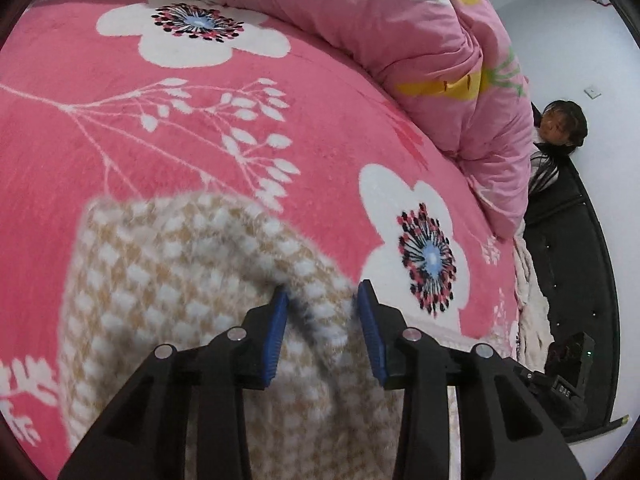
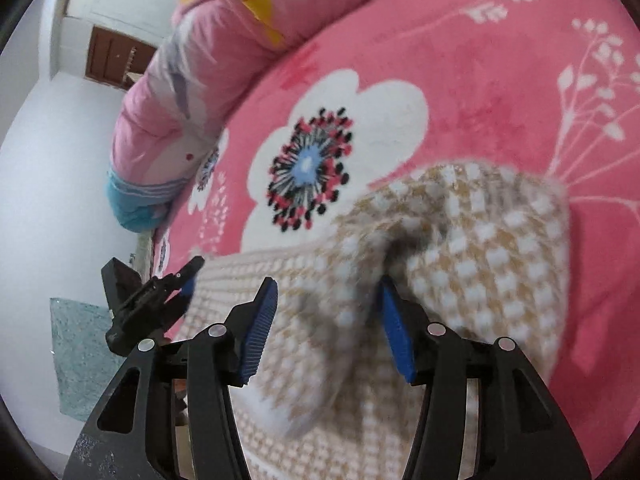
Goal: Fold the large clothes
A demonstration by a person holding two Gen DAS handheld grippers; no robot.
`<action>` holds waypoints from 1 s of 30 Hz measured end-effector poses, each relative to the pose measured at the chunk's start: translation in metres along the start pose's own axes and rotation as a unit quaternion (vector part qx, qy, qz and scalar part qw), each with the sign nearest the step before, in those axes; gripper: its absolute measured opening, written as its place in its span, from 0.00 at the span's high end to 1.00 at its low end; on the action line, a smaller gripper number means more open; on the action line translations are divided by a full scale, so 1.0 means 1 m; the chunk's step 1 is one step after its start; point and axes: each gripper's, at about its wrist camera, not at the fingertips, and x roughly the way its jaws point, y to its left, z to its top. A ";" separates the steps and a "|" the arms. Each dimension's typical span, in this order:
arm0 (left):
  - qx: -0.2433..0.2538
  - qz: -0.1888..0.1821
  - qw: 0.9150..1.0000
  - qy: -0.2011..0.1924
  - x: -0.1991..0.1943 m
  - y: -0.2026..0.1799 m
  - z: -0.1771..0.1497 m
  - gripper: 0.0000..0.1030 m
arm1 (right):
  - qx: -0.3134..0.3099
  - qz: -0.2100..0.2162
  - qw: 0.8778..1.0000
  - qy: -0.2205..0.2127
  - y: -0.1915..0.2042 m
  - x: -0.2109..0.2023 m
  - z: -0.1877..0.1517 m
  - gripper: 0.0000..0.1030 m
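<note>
So the bed (image 1: 100,92) fills most of both views, covered in a fuzzy hot-pink blanket (image 2: 500,92) with big white flowers and white branch prints. A rumpled pale-pink quilt (image 1: 420,40) with yellow and grey patches is heaped along the far edge of it, one end hanging off the side.

The garment (image 1: 180,280) is a thick knit thing in a tan-and-white houndstooth check, pretty fluffy looking. It lies on the blanket at the near edge of the bed, right under both grippers. It's bunched rather than flat: the right wrist view shows a raised fold with a dark crease running down the middle, and a flatter stretch of it running off to the left. Blur makes it hard to tell which part of the garment is which.

Left gripper (image 1: 323,292): jaws partly apart, a ridge of the knit sits between the blue pads, cloth seems to brush them but doesn't look pinched. Right gripper (image 2: 328,280): jaws wider apart, the fold lies between them, not clamped.

Room stuff: white walls, a brown door (image 2: 116,58), a person (image 1: 560,128) beside the bed past the quilt, and a dark bed frame (image 1: 580,260) along that side.
</note>
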 end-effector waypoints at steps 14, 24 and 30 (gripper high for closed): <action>0.026 -0.026 0.999 0.014 0.024 0.016 0.024 0.93 | -0.074 -0.042 0.996 -0.035 0.001 0.016 0.015 0.87; -0.002 -0.110 0.993 0.043 -0.030 0.004 0.009 0.52 | 0.014 0.084 0.996 0.010 -0.009 -0.020 -0.001 0.45; -0.040 -0.102 0.984 0.144 -0.004 -0.017 -0.024 0.52 | 0.047 0.109 0.990 0.072 -0.007 -0.007 -0.025 0.44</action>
